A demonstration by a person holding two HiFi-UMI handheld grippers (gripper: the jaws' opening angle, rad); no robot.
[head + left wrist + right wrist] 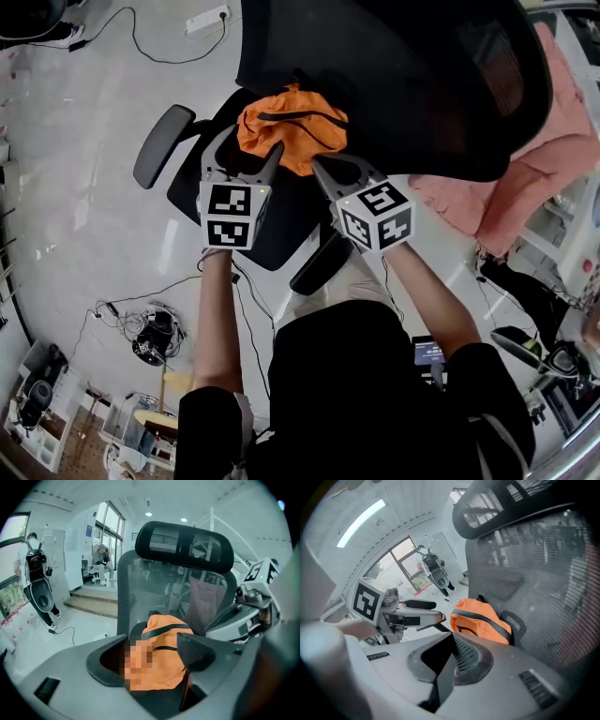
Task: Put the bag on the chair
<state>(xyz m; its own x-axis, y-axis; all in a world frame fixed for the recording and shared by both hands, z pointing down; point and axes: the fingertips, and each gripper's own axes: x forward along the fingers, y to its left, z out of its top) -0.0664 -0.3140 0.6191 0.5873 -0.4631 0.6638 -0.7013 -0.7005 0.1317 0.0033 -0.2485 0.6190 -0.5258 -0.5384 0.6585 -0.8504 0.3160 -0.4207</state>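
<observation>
The orange bag (291, 127) with black straps lies on the seat of the black office chair (281, 225), up against its mesh backrest (403, 75). My left gripper (246, 150) hovers just in front of the bag, open, jaws wide with nothing gripped. In the left gripper view the bag (164, 639) shows between the jaws of that gripper (152, 644), beyond them. My right gripper (326, 169) is beside the bag's right side, shut and empty. From the right gripper view, the bag (480, 620) sits ahead of the closed gripper (452, 639).
The chair's armrest (161, 142) sticks out at the left. A pink cloth heap (553, 159) lies to the right of the chair. A power strip (206, 19) and cables (141, 328) are on the floor. Steps (93, 604) rise behind the chair.
</observation>
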